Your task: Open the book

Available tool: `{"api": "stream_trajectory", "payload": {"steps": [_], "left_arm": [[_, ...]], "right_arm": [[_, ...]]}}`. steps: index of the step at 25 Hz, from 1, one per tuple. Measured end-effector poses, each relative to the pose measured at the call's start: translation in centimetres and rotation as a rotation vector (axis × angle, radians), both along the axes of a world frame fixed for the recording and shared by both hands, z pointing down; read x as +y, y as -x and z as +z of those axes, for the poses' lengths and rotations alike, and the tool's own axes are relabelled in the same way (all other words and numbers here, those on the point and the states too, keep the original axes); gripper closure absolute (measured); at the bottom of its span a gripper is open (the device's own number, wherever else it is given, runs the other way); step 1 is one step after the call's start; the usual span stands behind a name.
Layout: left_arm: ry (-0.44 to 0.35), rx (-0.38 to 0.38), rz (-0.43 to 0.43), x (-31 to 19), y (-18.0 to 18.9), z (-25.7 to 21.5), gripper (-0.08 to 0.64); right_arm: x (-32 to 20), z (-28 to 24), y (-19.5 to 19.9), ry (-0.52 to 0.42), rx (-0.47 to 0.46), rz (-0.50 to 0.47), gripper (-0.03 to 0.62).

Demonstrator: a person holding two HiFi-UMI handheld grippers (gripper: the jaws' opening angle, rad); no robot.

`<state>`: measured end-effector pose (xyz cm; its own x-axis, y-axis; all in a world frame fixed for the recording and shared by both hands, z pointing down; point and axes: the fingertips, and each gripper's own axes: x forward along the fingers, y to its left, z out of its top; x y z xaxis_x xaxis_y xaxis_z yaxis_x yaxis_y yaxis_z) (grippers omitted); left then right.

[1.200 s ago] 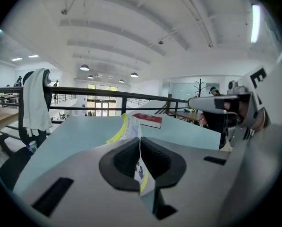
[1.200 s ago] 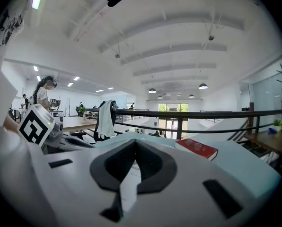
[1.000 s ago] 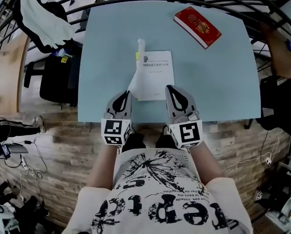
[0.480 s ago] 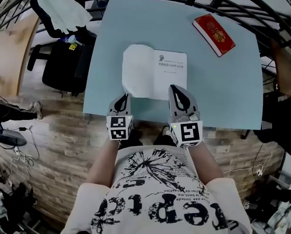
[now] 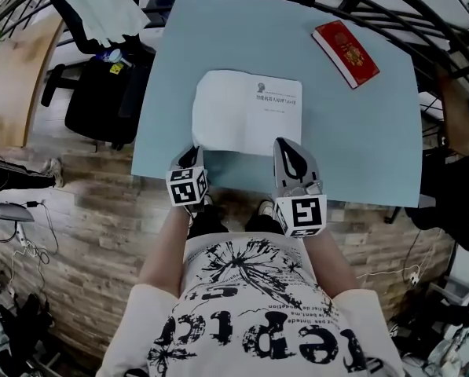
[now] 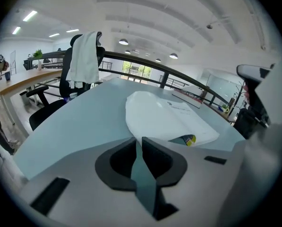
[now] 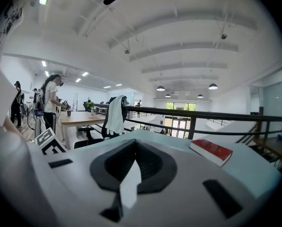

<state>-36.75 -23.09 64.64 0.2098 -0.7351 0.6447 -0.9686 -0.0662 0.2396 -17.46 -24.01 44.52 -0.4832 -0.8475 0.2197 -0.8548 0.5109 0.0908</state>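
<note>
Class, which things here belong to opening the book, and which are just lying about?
Belongs to the job: white book, already lying open on the blue table.
Just lying about: red book at the far corner; black chair with a white cloth.

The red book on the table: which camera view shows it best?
The head view: the red book lies whole, cover up, at the far right of the table. The right gripper view shows it low and side-on. The left gripper view does not show it clearly.

wood-plank floor (image 5: 85,234), black railing (image 7: 202,113), draped office chair (image 5: 93,108)
</note>
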Motion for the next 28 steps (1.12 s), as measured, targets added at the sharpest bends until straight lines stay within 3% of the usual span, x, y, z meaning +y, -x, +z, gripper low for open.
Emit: {"api": "stream_trajectory", "payload": {"steps": [4, 6, 12, 15, 19, 28], "left_arm": [[0.038, 0.025, 0.012, 0.7, 0.0, 0.2, 0.412], [0.016, 0.030, 0.007, 0.9, 0.1, -0.7, 0.396], [-0.189, -0.063, 0.065, -0.3, -0.2, -7.0, 0.382], [-0.286, -0.041, 0.109, -1.1, -1.6, -11.2, 0.395], [-0.397, -0.025, 0.173, -2.1, -3.7, -16.4, 0.511], [-0.654, 0.005, 0.330, -2.7, -9.7, -27.5, 0.540]], "right_arm": [[0.5, -0.1, -0.7, 0.003, -0.005, 0.023, 0.581], [0.6, -0.5, -1.1, -0.001, -0.010, 0.036, 0.581], [0.6, -2.1, -1.9, -0.034, -0.029, 0.067, 0.581], [0.6, -3.2, -2.3, -0.053, -0.044, 0.072, 0.581], [0.5, -5.2, -3.0, -0.081, -0.085, 0.078, 0.581], [0.6, -9.2, -6.5, -0.174, -0.073, 0.112, 0.581]]}}
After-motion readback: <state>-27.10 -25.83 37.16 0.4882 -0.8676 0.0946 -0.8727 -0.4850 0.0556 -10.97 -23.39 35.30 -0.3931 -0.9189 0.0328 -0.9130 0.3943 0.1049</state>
